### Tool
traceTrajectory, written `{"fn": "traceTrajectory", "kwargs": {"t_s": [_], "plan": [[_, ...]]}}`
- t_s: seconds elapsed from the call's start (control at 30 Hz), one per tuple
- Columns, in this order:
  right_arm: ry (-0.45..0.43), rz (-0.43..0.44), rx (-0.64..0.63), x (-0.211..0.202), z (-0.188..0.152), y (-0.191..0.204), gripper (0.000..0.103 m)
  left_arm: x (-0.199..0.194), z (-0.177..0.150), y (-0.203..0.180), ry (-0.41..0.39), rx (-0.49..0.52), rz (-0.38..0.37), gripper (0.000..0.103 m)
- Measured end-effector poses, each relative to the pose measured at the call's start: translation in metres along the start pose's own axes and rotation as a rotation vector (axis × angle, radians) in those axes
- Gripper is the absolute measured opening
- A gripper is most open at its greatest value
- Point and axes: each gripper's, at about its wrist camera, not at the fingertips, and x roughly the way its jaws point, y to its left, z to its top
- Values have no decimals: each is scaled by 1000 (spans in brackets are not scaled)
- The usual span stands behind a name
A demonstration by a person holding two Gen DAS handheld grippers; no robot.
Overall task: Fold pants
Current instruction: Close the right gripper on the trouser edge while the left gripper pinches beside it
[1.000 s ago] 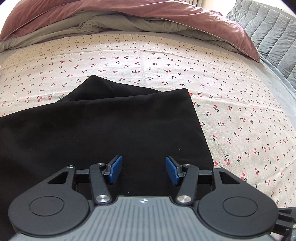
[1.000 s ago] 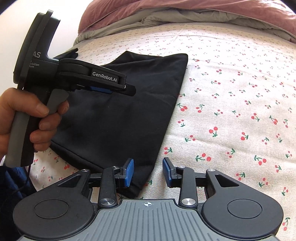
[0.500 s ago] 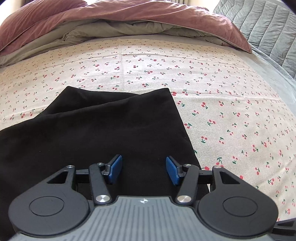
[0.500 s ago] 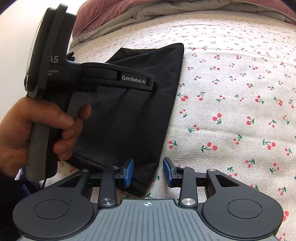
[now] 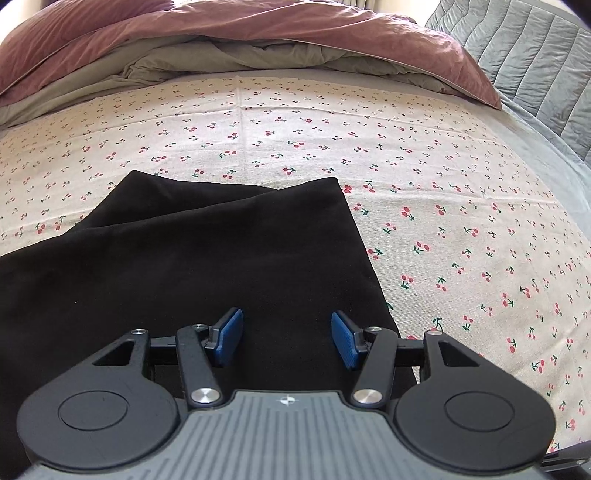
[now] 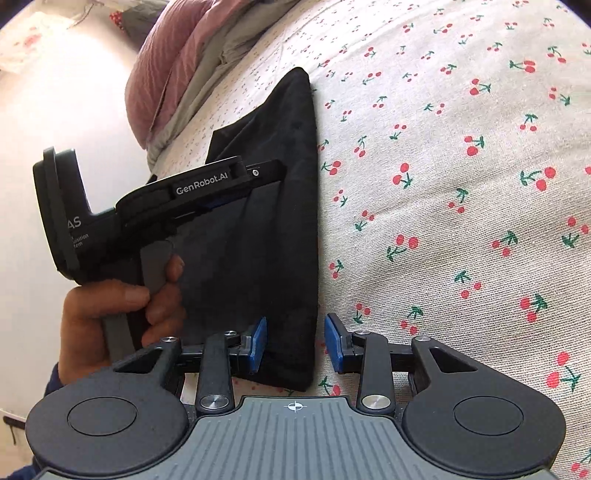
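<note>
Black pants (image 5: pixel 207 258) lie folded flat on the cherry-print sheet (image 5: pixel 461 229). My left gripper (image 5: pixel 287 334) hovers over their near part, open, blue pads apart with only cloth below them. In the right wrist view the pants (image 6: pixel 266 229) run up the left of centre, their long right edge straight. My right gripper (image 6: pixel 295 343) is open low over the near corner, with that edge between its blue pads and neither pad pressing on it. A hand (image 6: pixel 122 306) holds the left gripper (image 6: pixel 275 170) above the pants.
A pink duvet (image 5: pixel 258 33) over grey bedding is bunched along the far side of the bed. A grey quilted cover (image 5: pixel 535 55) lies at the far right. In the right wrist view a pale wall (image 6: pixel 66 110) stands left of the bed.
The right wrist view has rolled and dropped, so the pants' edge now runs straight up between the right pads. The left gripper's view has barely shifted.
</note>
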Motion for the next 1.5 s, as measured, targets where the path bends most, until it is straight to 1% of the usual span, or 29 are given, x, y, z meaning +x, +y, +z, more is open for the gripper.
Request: {"fn": "traceTrajectory", "kwargs": {"t_s": [0.03,0.1,0.3,0.37,0.4,0.47,0.5,0.57,0.63,0.7,0.77,0.83,0.9,0.93,1.03,1.07,1.2,1.3,1.33,1.37,1.4,1.43,1.47,1.5], "plan": [[-6,12,22,0,0,-4,31,0,0,0,0,1,0,48],[-18,21,34,0,-2,-6,30,0,-1,1,0,-3,-2,48],[-70,23,-5,4,-15,1,28,0,-2,2,-3,-5,-4,49],[-81,19,-2,3,-18,3,24,0,-2,3,-4,-5,-8,50],[-82,4,5,3,-19,4,14,0,-2,4,-4,-7,-11,51],[-90,-4,18,1,-21,7,13,0,0,5,-3,-16,-29,56],[-96,-13,11,0,-21,9,12,-1,2,6,-7,-19,-48,59],[-118,-39,-32,-3,-24,20,10,-4,5,7,-23,-31,-110,60],[-151,-83,-124,-6,-29,36,9,-9,8,5,-44,-34,-179,64],[-185,-126,-219,-7,-35,53,9,-11,14,-2,-54,6,-203,74],[-210,-188,-318,-5,-43,70,9,-11,21,-17,-66,113,-170,80],[-232,-241,-401,-1,-52,84,9,-6,28,-37,-93,260,-97,80],[-249,-266,-460,4,-57,95,9,3,30,-48,-81,345,-42,81],[-256,-273,-478,5,-58,99,9,8,30,-52,-68,361,-37,81],[-278,-287,-532,7,-62,112,8,18,29,-55,-31,370,-66,80],[-282,-292,-549,8,-64,116,8,19,28,-55,-22,392,-66,79],[-293,-329,-650,17,-71,130,8,27,22,-57,-24,486,35,79],[-290,-340,-708,23,-80,141,8,31,22,-55,-18,492,45,80],[-289,-346,-725,25,-82,143,8,31,23,-54,-15,488,54,79],[-292,-350,-742,26,-84,145,8,30,25,-53,-20,490,68,71],[-294,-355,-758,27,-86,148,8,30,24,-52,-21,496,81,55],[-297,-357,-770,28,-88,151,8,30,25,-51,-17,498,93,47],[-300,-358,-778,28,-88,152,8,30,25,-50,-11,489,95,29],[-302,-360,-787,28,-89,153,8,30,26,-48,-5,473,94,15]]}}
